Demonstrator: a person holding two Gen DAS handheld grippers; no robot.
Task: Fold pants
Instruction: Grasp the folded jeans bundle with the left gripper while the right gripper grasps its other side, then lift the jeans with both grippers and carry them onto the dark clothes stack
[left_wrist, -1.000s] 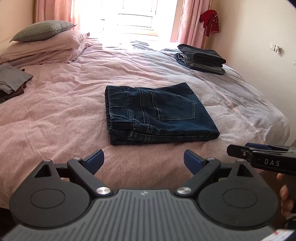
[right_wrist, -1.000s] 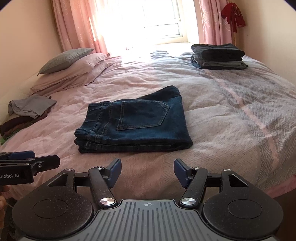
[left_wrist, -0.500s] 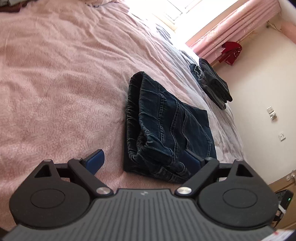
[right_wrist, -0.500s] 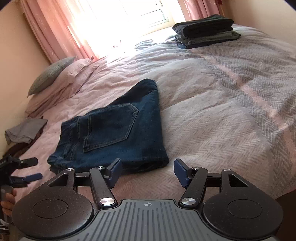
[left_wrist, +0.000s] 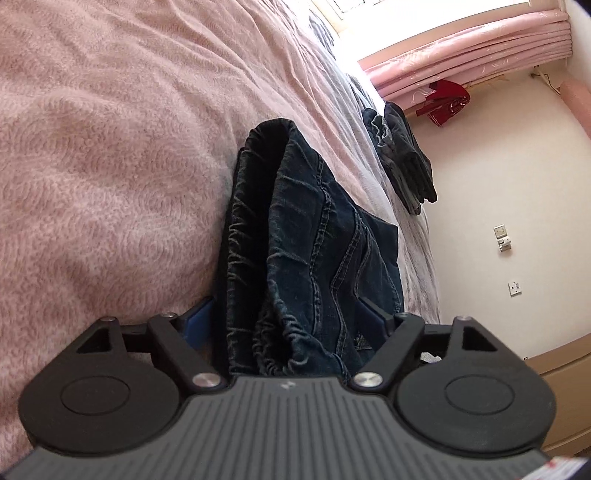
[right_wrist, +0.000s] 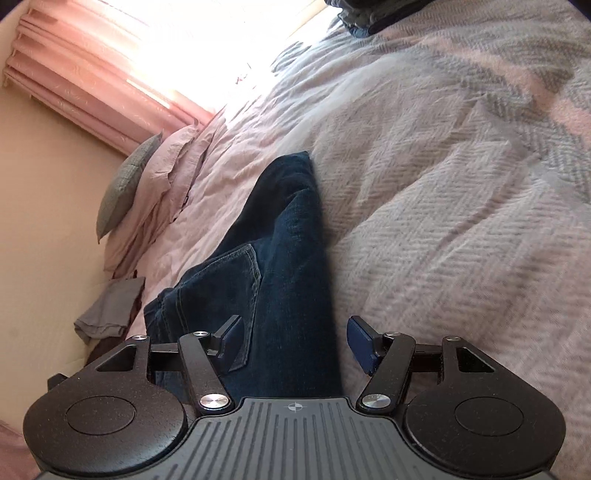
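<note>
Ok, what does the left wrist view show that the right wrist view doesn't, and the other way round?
Only the left wrist view: the left gripper, jaws closing around the jeans' bunched waistband end, a red garment hanging by the curtain, and wall sockets.

Only the right wrist view: the right gripper, open astride the jeans' smooth folded edge, the pillows, and a grey garment at the bed's side.

Both: the folded jeans on the pink bedspread, pink curtains and a stack of folded dark clothes.

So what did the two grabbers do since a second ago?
Both came in from the bed's edge and rolled sideways onto the folded jeans. The left gripper now straddles the waistband end, its jaws closing. The right gripper straddles the other end, jaws open. The jeans and the folded stack have not moved.
</note>
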